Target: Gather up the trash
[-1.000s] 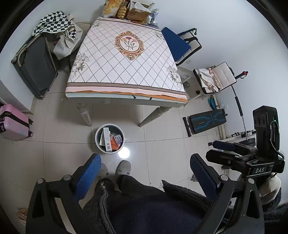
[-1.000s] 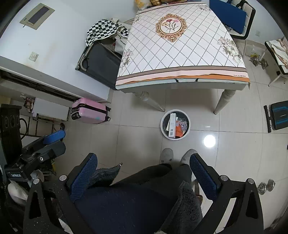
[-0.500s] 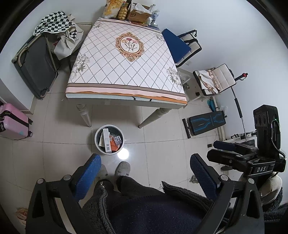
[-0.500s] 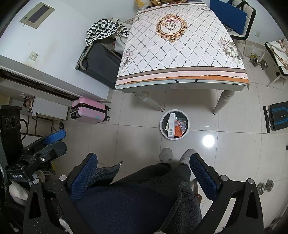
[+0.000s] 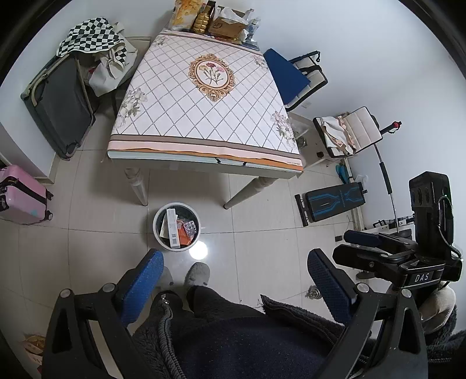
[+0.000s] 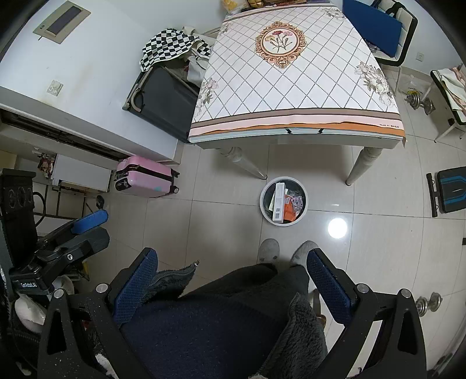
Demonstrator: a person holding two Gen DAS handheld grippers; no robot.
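Observation:
A round white trash bin [image 5: 158, 233] stands on the tiled floor in front of the table; it also shows in the right wrist view [image 6: 263, 208]. Inside it lie a long white box [image 5: 172, 226], an orange packet [image 5: 184, 236] and a blister pack [image 5: 190, 226]. My left gripper [image 5: 233, 285] is open and empty, held high above the person's lap. My right gripper [image 6: 233, 287] is open and empty at the same height. Each gripper shows in the other's view, the right one [image 5: 361, 237] at the right and the left one [image 6: 90, 218] at the left.
A table [image 5: 204, 96] with a patterned cloth has boxes and snack bags [image 5: 212, 20] at its far end. A dark suitcase [image 5: 58, 108] and a pink suitcase [image 5: 20, 195] stand at the left. Chairs [image 5: 294, 75], a bench [image 5: 335, 201] and dumbbells [image 6: 419, 100] are at the right.
Both cameras have drifted slightly, so the room sits a little lower in view. The grippers stay open and empty, and the bin has not moved.

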